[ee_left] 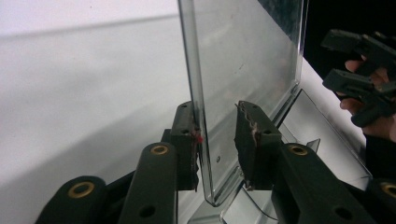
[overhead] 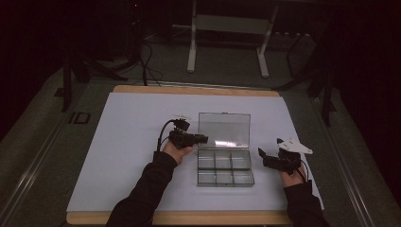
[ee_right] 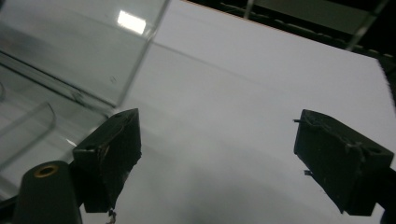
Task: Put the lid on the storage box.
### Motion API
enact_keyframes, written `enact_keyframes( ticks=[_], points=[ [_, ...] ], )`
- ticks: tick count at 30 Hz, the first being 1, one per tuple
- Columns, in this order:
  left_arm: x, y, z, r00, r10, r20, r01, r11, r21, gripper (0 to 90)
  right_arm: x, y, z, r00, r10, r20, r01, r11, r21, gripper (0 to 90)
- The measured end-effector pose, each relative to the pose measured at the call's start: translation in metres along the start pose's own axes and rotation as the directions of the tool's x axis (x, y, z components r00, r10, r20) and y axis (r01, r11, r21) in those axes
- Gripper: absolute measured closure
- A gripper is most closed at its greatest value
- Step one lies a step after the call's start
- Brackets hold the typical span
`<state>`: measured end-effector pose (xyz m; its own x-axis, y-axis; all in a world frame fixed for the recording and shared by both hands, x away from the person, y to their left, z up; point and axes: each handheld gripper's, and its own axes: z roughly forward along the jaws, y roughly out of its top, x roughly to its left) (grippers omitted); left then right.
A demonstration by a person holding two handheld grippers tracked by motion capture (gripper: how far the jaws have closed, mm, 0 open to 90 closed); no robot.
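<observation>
Clear compartment box (overhead: 224,165) sits mid-sheet with its lid (ee_left: 243,65) upright between my left gripper (ee_left: 217,135) jaws, 1 pad touching and 1 just off, so I'd squeeze gently and square, keeping my wide-open, empty right gripper (ee_right: 219,154) aside.

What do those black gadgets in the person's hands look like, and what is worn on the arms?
Both are black, two-fingered tools. The left gripper trails a black cable; the right gripper carries a pale three-cornered plate. Brass-coloured rivets mark the finger links. Long dark sleeves cover both forearms.
</observation>
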<state>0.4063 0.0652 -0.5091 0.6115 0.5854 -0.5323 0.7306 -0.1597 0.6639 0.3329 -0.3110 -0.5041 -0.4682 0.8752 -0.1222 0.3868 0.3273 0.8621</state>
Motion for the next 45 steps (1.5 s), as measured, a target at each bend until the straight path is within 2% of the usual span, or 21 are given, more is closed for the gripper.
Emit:
enact_keyframes(
  ticks=[5, 9, 10, 11, 12, 14, 15, 17, 18, 21, 23, 25, 26, 27, 30, 31, 32, 33, 34, 40, 45],
  points=[
    [-0.001, -0.001, -0.002, 0.9995, 0.033, 0.002, -0.033, 0.9994, -0.006, 72.7, 0.007, 0.013, 0.012, 0.9993, 0.005, -0.036, -0.004, 1.000, 0.008, 14.0],
    [-0.001, -0.002, -0.003, 0.9989, 0.048, 0.005, -0.048, 0.9988, -0.009, 73.4, 0.013, 0.022, 0.020, 0.9954, 0.014, -0.095, -0.015, 1.000, -0.009, 13.2],
    [-0.001, -0.002, -0.003, 0.9989, 0.048, 0.005, -0.048, 0.9988, -0.009, 73.5, 0.013, 0.022, 0.020, 0.9954, 0.014, -0.095, -0.015, 1.000, -0.009, 13.2],
    [-0.001, -0.003, -0.003, 0.9988, 0.049, 0.008, -0.049, 0.9987, -0.012, 73.5, 0.014, 0.024, 0.022, 0.9935, 0.017, -0.113, -0.017, 1.000, -0.001, 13.3],
    [0.000, -0.003, -0.003, 0.9986, 0.053, 0.009, -0.053, 0.9985, -0.013, 73.5, 0.016, 0.029, 0.027, 0.9874, 0.022, -0.156, -0.018, 1.000, 0.024, 13.5],
    [0.000, -0.003, -0.003, 0.9983, 0.058, 0.009, -0.058, 0.9982, -0.014, 73.6, 0.018, 0.033, 0.032, 0.9860, 0.029, -0.164, -0.025, 0.999, 0.030, 13.3],
    [0.000, -0.003, -0.004, 0.9980, 0.062, 0.009, -0.062, 0.9980, -0.013, 73.7, 0.019, 0.035, 0.033, 0.9824, 0.033, -0.184, -0.030, 0.999, 0.014, 12.6],
    [0.000, -0.003, -0.004, 0.9975, 0.070, 0.010, -0.069, 0.9975, -0.014, 73.9, 0.020, 0.036, 0.033, 0.9819, 0.030, -0.187, -0.031, 1.000, 0.001, 13.2],
    [-0.001, -0.003, -0.004, 0.9968, 0.079, 0.011, -0.078, 0.9968, -0.017, 74.1, 0.021, 0.041, 0.037, 0.9767, 0.047, -0.210, -0.051, 0.999, -0.012, 13.8],
    [-0.001, -0.004, -0.005, 0.9959, 0.090, 0.010, -0.090, 0.9958, -0.019, 74.2, 0.022, 0.044, 0.039, 0.9758, 0.057, -0.211, -0.060, 0.998, -0.007, 18.5],
    [-0.001, -0.004, -0.005, 0.9947, 0.103, 0.008, -0.103, 0.9945, -0.020, 74.3, 0.021, 0.049, 0.042, 0.9703, 0.070, -0.232, -0.074, 0.997, -0.009, 28.3],
    [-0.001, -0.004, -0.005, 0.9938, 0.111, 0.008, -0.111, 0.9936, -0.021, 74.5, 0.021, 0.050, 0.043, 0.9697, 0.073, -0.233, -0.077, 0.997, -0.010, 30.7],
    [-0.001, -0.004, -0.005, 0.9931, 0.117, 0.008, -0.117, 0.9928, -0.024, 74.5, 0.021, 0.053, 0.043, 0.9657, 0.075, -0.249, -0.079, 0.997, -0.009, 38.3],
    [-0.001, -0.004, -0.005, 0.9931, 0.117, 0.008, -0.117, 0.9928, -0.024, 74.6, 0.021, 0.053, 0.043, 0.9657, 0.075, -0.249, -0.079, 0.997, -0.009, 38.3],
    [-0.002, -0.006, -0.006, 0.9911, 0.133, 0.009, -0.132, 0.9906, -0.034, 74.7, 0.023, 0.057, 0.045, 0.9691, 0.059, -0.239, -0.059, 0.998, 0.005, 50.5],
    [-0.002, -0.006, -0.006, 0.9911, 0.133, 0.009, -0.132, 0.9906, -0.034, 74.9, 0.023, 0.057, 0.045, 0.9691, 0.059, -0.239, -0.059, 0.998, 0.005, 50.5],
    [-0.002, -0.007, -0.007, 0.9891, 0.147, 0.010, -0.146, 0.9886, -0.037, 75.0, 0.020, 0.057, 0.045, 0.9678, 0.069, -0.242, -0.067, 0.998, 0.017, 58.1],
    [-0.002, -0.007, -0.007, 0.9878, 0.156, 0.010, -0.155, 0.9871, -0.039, 75.0, 0.020, 0.057, 0.045, 0.9678, 0.069, -0.242, -0.067, 0.998, 0.017, 58.1],
    [-0.002, -0.007, -0.007, 0.9865, 0.164, 0.007, -0.163, 0.9859, -0.036, 75.0, 0.018, 0.057, 0.045, 0.9633, 0.086, -0.254, -0.082, 0.996, 0.026, 60.5],
    [-0.004, -0.007, -0.008, 0.9866, 0.163, 0.000, -0.163, 0.9857, -0.041, 74.6, 0.016, 0.059, 0.042, 0.9624, 0.087, -0.257, -0.085, 0.996, 0.021, 65.2],
    [-0.015, -0.007, -0.012, 0.9789, 0.197, -0.053, -0.200, 0.9790, -0.041, 73.9, 0.016, 0.058, 0.035, 0.9666, 0.048, -0.252, -0.049, 0.999, 0.003, 69.3]
  ],
)
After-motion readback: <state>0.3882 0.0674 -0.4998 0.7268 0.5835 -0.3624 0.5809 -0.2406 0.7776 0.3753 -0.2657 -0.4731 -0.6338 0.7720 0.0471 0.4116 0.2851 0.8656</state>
